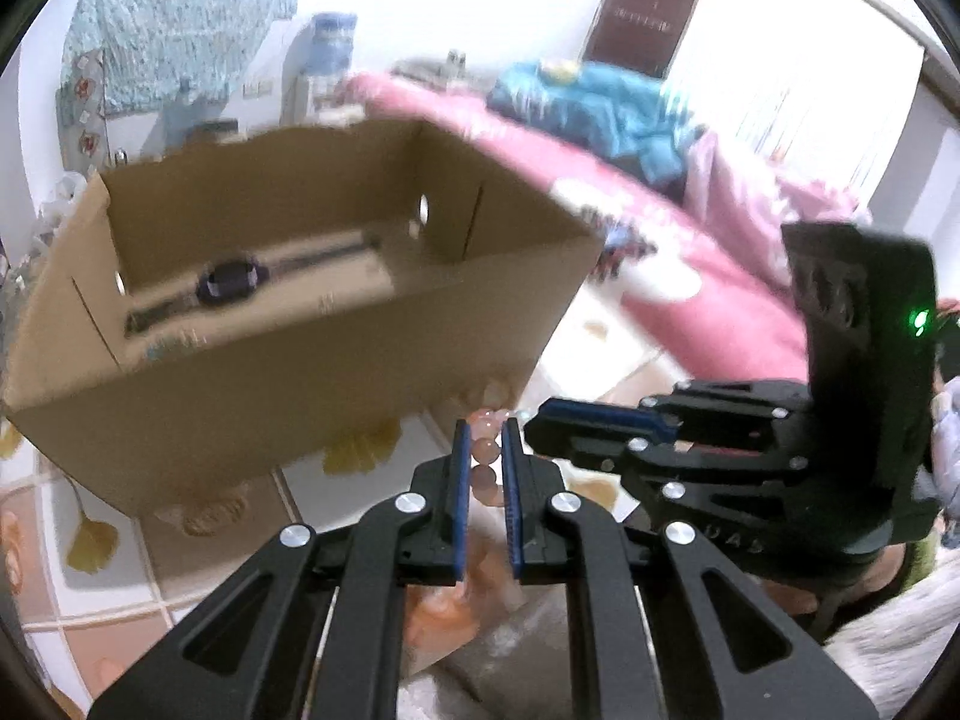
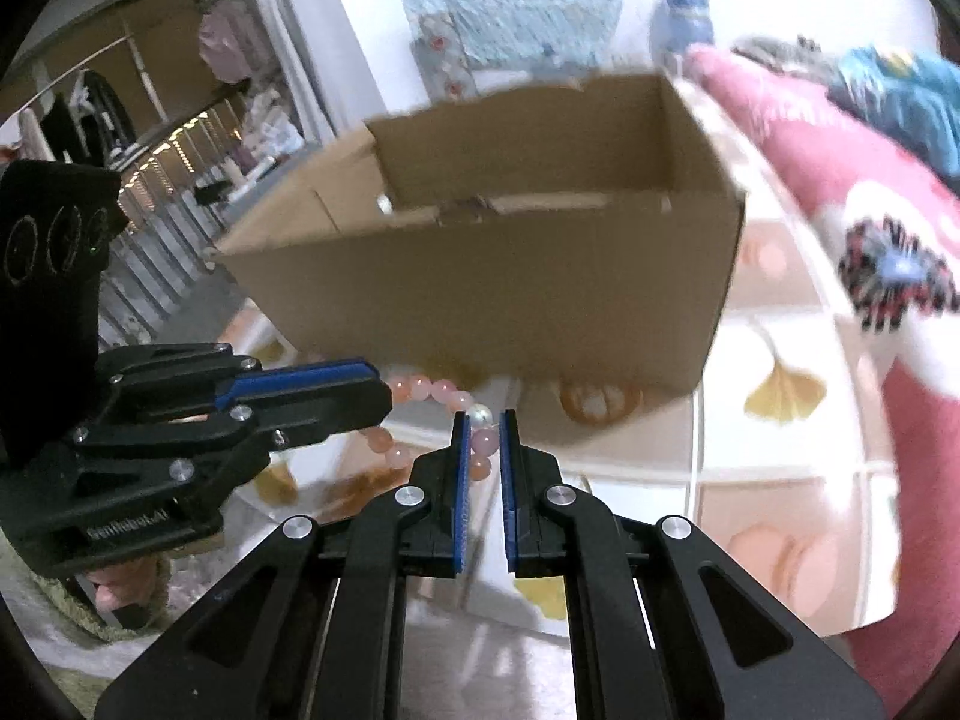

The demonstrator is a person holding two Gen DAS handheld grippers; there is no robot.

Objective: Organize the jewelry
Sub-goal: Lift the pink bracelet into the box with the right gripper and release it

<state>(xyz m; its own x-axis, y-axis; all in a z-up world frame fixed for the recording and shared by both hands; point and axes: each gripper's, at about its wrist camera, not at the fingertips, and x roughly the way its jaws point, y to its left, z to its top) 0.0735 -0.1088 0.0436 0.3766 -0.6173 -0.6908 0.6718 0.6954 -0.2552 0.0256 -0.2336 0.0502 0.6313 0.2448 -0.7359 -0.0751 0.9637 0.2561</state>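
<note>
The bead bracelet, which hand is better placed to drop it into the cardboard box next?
Probably left. Both the left gripper and the right gripper are shut on the bracelet. The left wrist view looks down into the open box, where a watch lies; the right faces mostly its outer wall.

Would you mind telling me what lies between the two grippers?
A pink bead bracelet spans the gap, pinched by the left gripper and right gripper, seen best in the right wrist view.

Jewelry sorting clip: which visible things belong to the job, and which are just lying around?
Job:
pink bead bracelet, pinched by left gripper and right gripper
cardboard box
wristwatch inside the box

Lying about:
pink blanket
blue cloth
water dispenser bottle
</note>
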